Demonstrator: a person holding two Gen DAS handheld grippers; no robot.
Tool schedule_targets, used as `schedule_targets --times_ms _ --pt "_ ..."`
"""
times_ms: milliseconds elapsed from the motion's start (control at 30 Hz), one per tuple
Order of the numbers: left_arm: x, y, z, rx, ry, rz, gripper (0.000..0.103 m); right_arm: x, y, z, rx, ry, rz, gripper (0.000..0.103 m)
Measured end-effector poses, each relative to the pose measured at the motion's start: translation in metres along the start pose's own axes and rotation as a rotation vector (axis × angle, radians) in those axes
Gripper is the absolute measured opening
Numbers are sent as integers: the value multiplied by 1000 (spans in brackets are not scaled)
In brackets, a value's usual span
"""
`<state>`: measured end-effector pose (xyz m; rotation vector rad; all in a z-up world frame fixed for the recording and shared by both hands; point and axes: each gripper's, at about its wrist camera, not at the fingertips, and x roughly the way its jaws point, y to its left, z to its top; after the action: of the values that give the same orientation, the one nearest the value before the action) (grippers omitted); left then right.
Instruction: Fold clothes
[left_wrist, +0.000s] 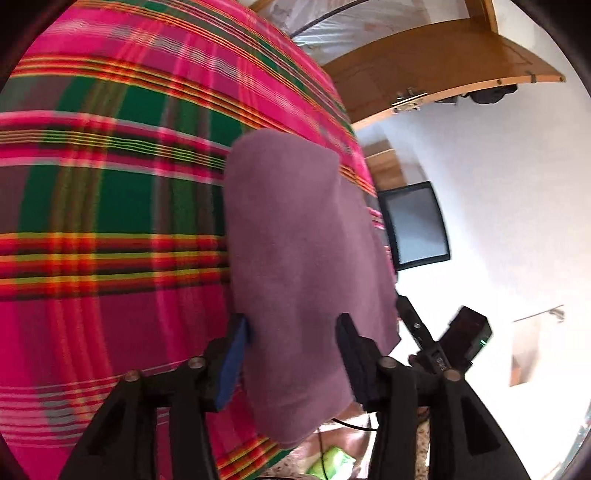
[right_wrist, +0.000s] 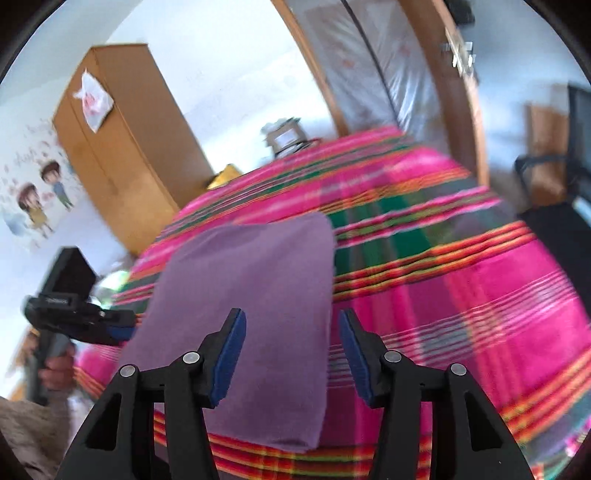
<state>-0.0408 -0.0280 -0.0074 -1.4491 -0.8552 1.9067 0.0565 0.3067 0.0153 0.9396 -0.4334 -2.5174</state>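
Note:
A folded purple cloth (left_wrist: 295, 258) lies flat on a pink, green and red plaid bedspread (left_wrist: 110, 206). My left gripper (left_wrist: 295, 332) hovers open over its near end, one blue-padded finger at each side, holding nothing. In the right wrist view the same purple cloth (right_wrist: 251, 314) lies on the plaid bedspread (right_wrist: 461, 295), and my right gripper (right_wrist: 291, 328) stands open above its near right part, with nothing between its pads. The left gripper (right_wrist: 122, 328) shows at the cloth's left edge, held by a person's hand (right_wrist: 55, 369). The right gripper (left_wrist: 424, 328) shows at the cloth's right edge.
A wooden wardrobe (right_wrist: 122, 147) stands against the wall beyond the bed. A wooden door (left_wrist: 443, 66) and a dark screen (left_wrist: 415, 225) are on the white wall. Small objects (right_wrist: 284, 136) sit beyond the bed's far edge. A green item (left_wrist: 328, 461) lies below the bed edge.

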Motion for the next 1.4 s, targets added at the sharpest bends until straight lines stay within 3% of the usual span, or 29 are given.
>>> schedule_targets --times_ms 167,300,433,633,800,1400 --pt "3 10 8 -27 14 -51 58 21 -19 12 55 58 34 58" --pt "5 22 12 -74 10 -50 59 34 -34 17 103 95 55 58" --pt "7 24 12 -70 9 -70 59 41 -43 19 146 114 121 58" --pt "8 23 12 -44 15 -72 59 51 -39 24 122 135 164 59" --pt "4 28 12 -65 15 -116 60 61 -31 25 88 164 196 60" --pt "27 14 18 -121 8 -174 60 63 -21 22 91 177 223 60"
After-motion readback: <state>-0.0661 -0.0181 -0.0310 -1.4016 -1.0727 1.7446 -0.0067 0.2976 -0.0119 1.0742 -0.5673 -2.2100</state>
